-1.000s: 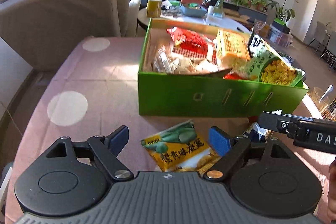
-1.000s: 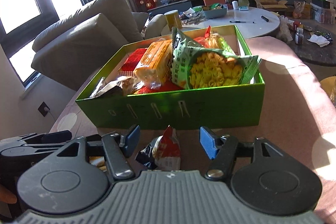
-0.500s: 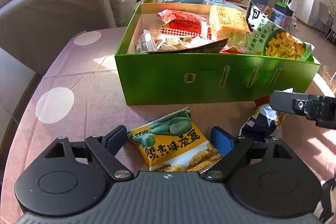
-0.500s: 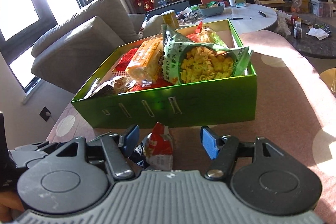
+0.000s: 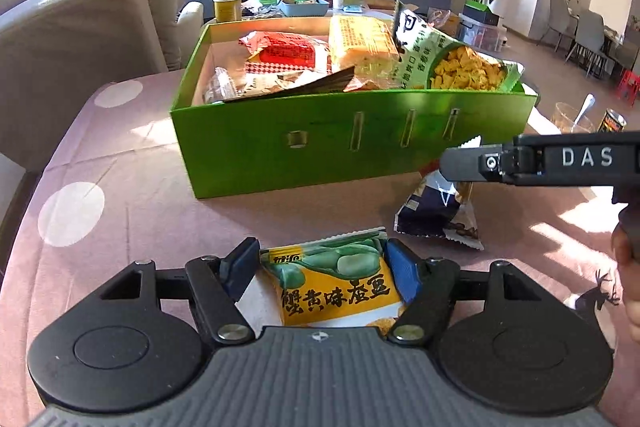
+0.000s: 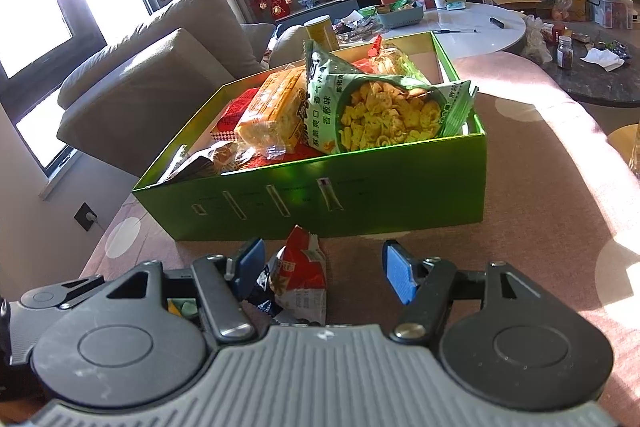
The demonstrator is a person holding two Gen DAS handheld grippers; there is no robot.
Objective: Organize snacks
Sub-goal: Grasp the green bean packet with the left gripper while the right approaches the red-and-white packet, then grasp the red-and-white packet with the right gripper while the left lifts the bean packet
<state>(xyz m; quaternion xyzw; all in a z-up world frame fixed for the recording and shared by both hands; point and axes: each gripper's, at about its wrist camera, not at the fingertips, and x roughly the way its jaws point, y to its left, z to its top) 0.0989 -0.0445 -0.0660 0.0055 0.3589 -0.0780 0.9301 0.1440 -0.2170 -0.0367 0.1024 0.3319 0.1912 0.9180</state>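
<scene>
A green box (image 5: 320, 147) full of snack packs stands on the pink table; it also shows in the right wrist view (image 6: 400, 195). My left gripper (image 5: 322, 265) has its blue pads against both edges of a yellow and green bean snack pack (image 5: 336, 287). My right gripper (image 6: 324, 267) is open around a dark blue and red snack pack (image 6: 298, 279) that lies on the table, near its left pad. That pack also shows in the left wrist view (image 5: 436, 215), under the right gripper's arm.
A beige sofa (image 5: 72, 39) stands left of the table. A white round table (image 6: 472, 27) with clutter lies behind the box. A glass with a spoon (image 5: 572, 119) and a can stand at the right.
The left gripper's jaws have closed in onto the yellow bean pack. Both grippers have come a little lower and closer to their packs. The right gripper stays open.
</scene>
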